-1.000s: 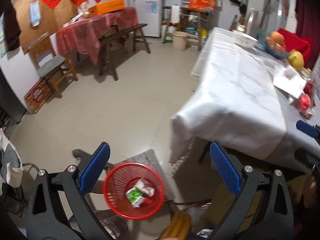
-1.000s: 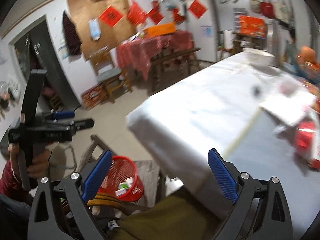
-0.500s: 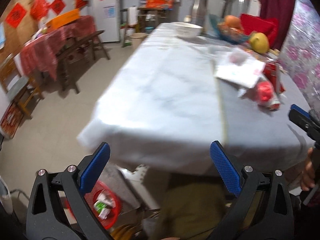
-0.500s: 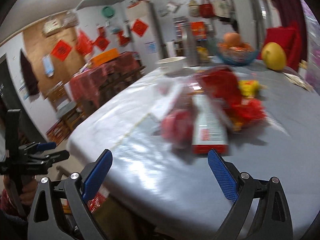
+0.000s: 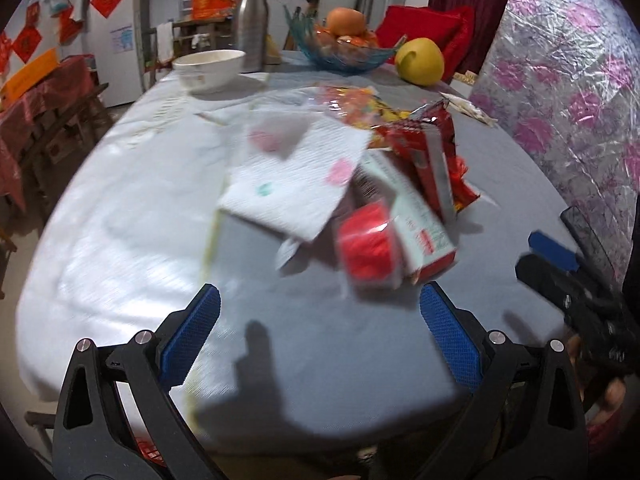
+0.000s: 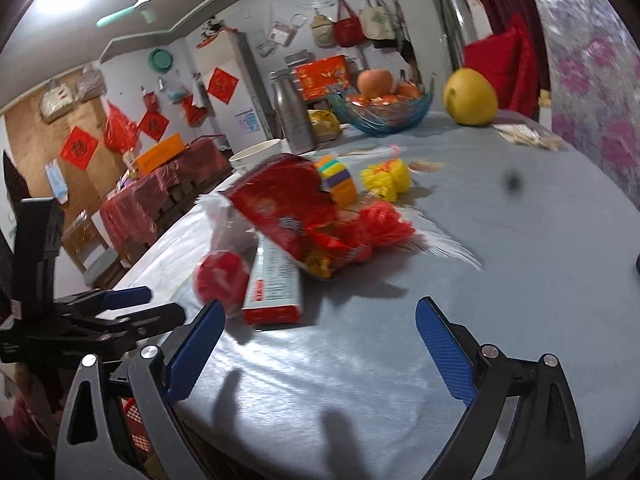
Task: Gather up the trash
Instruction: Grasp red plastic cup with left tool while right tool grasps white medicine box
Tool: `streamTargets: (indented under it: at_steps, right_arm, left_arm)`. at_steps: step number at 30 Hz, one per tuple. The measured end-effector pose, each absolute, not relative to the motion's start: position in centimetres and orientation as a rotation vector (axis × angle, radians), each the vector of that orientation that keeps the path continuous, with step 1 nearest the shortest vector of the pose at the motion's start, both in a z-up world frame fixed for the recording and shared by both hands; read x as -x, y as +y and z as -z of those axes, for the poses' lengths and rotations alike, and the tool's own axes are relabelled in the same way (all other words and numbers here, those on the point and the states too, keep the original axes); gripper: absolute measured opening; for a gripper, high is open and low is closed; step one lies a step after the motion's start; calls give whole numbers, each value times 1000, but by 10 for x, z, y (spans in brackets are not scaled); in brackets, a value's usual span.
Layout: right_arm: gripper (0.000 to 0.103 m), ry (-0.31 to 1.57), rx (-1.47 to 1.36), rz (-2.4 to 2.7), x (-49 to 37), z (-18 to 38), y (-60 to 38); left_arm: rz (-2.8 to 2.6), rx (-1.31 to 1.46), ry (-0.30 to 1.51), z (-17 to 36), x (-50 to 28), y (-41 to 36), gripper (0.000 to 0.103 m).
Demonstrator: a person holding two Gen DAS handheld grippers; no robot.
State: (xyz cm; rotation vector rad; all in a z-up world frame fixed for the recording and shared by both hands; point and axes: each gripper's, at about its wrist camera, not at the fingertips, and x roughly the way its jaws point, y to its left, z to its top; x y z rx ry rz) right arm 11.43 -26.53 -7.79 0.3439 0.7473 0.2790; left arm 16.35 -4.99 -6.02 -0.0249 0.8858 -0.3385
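While both my grippers, left (image 5: 320, 328) and right (image 6: 320, 340), hang released, the red cup (image 5: 366, 246) lies just ahead of the left one

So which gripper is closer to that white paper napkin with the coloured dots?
Left, probably. The left gripper hovers just in front of the napkin; the right gripper sits off to its right, beyond the red-and-white box.

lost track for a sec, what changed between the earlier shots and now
Both tongs swung up from the floor basket toward the table: the left tongs and right tongs now face the trash pile, with the red cup and carton nearest. Nothing was grasped or released; both stayed open and empty.
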Motion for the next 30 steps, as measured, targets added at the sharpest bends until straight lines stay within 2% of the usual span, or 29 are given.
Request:
streamTargets:
  at_steps: [2,3,5,7,10,18,21,30]
  right_arm:
    - [94,756,-362,-283,-117,83,-273]
    - [94,758,-365,-282,-118,85,-275]
    - [94,761,-365,-282,-114,87,-277]
    - [94,767,-367,-286,-115,89,-278]
    - [94,775,-367,-296,-115,91,-274]
    - [88,802,-291,-360,-117,91,-234]
    - [83,822,-260,-372,-122,93,-220]
    - [83,866,-197,-321,-150,95,-186]
  left_arm:
    - [349,49,893,64,-175,-58,96]
    - [355,63,898,66,-178,-61,92]
    - [383,88,911,68,-185,-66,79]
    - [409,101,922,71,-187,-67,52]
    - [450,116,927,73,-185,-64,33]
    - [443,125,892,58,-151,-21,31]
    - [433,139,906,63,-143,-9,31]
    - [384,192,887,67,-133,24,31]
